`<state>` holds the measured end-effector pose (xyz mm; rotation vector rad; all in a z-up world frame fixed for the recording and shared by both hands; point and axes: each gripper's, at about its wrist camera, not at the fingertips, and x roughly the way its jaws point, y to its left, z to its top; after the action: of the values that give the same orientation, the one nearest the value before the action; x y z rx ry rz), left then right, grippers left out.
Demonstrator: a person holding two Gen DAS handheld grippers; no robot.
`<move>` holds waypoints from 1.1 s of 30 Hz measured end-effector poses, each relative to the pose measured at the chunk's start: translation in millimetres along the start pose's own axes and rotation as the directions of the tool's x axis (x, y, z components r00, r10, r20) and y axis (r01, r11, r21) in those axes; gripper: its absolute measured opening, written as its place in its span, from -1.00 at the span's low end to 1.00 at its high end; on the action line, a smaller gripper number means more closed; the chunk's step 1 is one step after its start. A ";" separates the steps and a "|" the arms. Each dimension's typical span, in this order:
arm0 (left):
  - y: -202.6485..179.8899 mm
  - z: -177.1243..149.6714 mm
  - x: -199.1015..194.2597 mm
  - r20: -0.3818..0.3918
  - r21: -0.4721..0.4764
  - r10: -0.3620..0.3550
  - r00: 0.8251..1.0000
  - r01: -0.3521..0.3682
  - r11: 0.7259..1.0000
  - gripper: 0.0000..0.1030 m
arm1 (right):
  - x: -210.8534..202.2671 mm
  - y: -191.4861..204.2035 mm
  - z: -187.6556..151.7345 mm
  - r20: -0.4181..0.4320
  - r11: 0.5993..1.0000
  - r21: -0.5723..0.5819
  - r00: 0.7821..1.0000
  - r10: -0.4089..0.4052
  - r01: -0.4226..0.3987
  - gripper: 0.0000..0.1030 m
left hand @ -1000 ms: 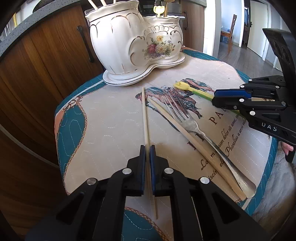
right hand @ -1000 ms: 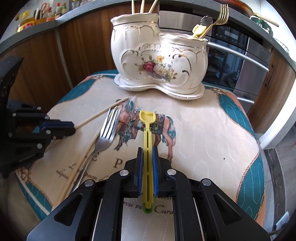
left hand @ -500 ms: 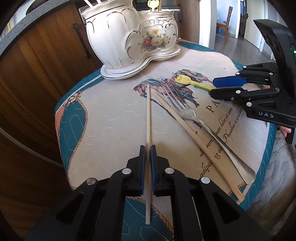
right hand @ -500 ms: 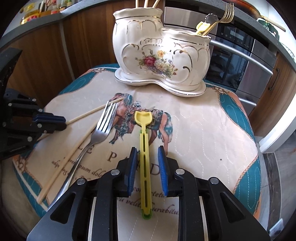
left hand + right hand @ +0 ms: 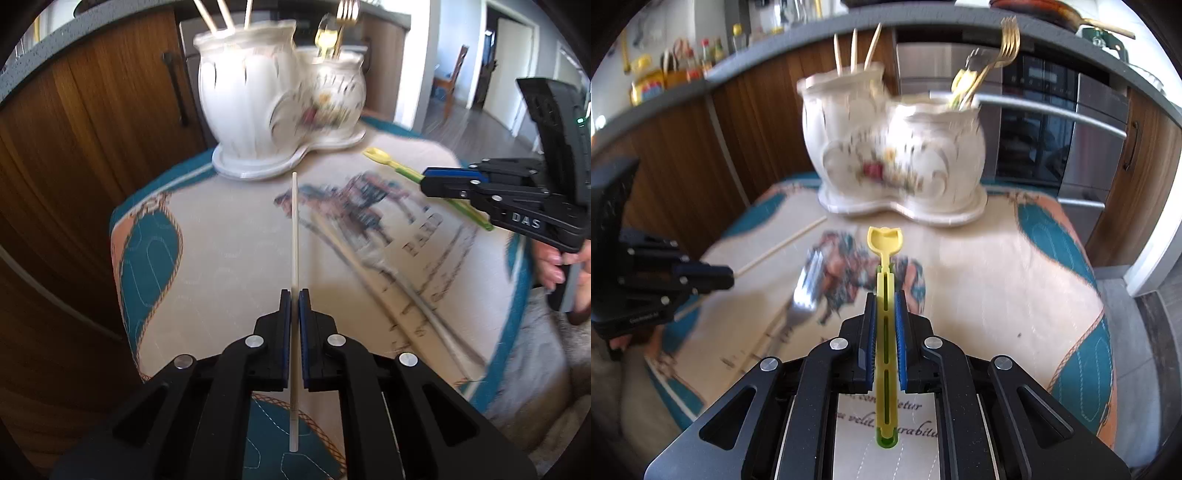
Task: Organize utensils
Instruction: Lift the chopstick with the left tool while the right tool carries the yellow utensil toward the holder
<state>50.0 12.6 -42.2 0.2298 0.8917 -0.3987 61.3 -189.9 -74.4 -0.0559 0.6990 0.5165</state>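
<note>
My left gripper [image 5: 294, 293] is shut on a pale wooden chopstick [image 5: 294, 229] and holds it above the cloth, pointing at the white floral two-pot holder [image 5: 258, 110]. My right gripper [image 5: 885, 295] is shut on a yellow plastic utensil [image 5: 885, 243], lifted and pointing at the holder [image 5: 905, 158]. It shows in the left view [image 5: 428, 176] at right with the yellow utensil [image 5: 388, 160]. A silver fork [image 5: 807, 291] and a second chopstick [image 5: 347, 254] lie on the cloth. The left pot holds chopsticks [image 5: 855, 51], the right pot gold forks [image 5: 1001, 48].
The small table wears a printed quilted cloth with teal corners [image 5: 1052, 236]. Wooden cabinets [image 5: 92, 147] stand to the left and behind. An oven with steel handles [image 5: 1052, 118] stands behind on the right. Floor [image 5: 1137, 332] lies off the table's right edge.
Both grippers have lifted their utensils off the cloth and risen. The right gripper, open half a second ago, has shut on the yellow utensil. The views are motion blurred.
</note>
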 end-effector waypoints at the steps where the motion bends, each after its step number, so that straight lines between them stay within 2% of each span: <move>1: -1.5 1.3 -5.2 0.014 0.002 -0.009 1.000 0.009 1.000 -0.91 | -6.7 -1.2 3.0 0.034 1.000 0.010 0.999 0.026 -0.027 -0.80; 4: -9.6 6.1 -23.5 0.081 0.021 -0.069 0.994 0.067 0.998 -0.91 | -22.7 -4.2 9.1 0.122 0.996 0.016 0.988 0.090 -0.093 -0.80; 7: -18.8 11.2 -39.2 0.150 0.036 -0.076 0.986 0.072 0.997 -0.91 | -34.4 -9.6 13.1 0.199 0.992 0.047 0.975 0.102 -0.114 -0.80; 11: -11.6 22.5 -55.3 0.294 -0.003 -0.058 0.954 0.062 0.998 -0.91 | -47.0 -19.4 22.4 0.307 0.986 0.109 0.948 0.086 -0.125 -0.80; 13: -5.4 28.6 -59.2 0.340 -0.031 -0.057 0.939 0.072 0.997 -0.91 | -52.1 -21.9 32.6 0.352 0.983 0.131 0.933 0.076 -0.129 -0.80; 18: 9.3 50.8 -66.8 0.451 -0.088 -0.059 0.890 0.110 0.990 -0.91 | -58.5 -31.7 58.0 0.448 0.971 0.176 0.891 0.066 -0.160 -0.80; 21: 19.6 68.4 -70.9 0.528 -0.104 -0.056 0.848 0.130 0.986 -0.91 | -50.0 -38.6 83.1 0.477 0.965 0.187 0.876 0.073 -0.182 -0.80; 23: 25.4 81.8 -71.6 0.582 -0.119 -0.034 0.813 0.126 0.985 -0.91 | -43.9 -41.6 96.4 0.504 0.964 0.186 0.861 0.070 -0.188 -0.80; 26: 30.2 99.7 -68.9 0.622 -0.142 -0.019 0.783 0.136 0.981 -0.91 | -35.1 -43.6 112.7 0.550 0.965 0.181 0.833 0.061 -0.190 -0.80; 30: 40.6 117.3 -60.3 0.678 -0.177 -0.011 0.735 0.178 0.968 -0.91 | -16.9 -51.7 128.5 0.576 0.955 0.215 0.816 0.046 -0.206 -0.80; 33: 48.7 127.2 -49.4 0.705 -0.211 0.010 0.709 0.196 0.958 -0.91 | -2.9 -58.3 133.0 0.582 0.948 0.242 0.813 0.029 -0.207 -0.80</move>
<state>133.1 23.1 75.9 -0.2276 0.1840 -0.4094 166.8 -213.0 22.8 0.4190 0.1749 0.5098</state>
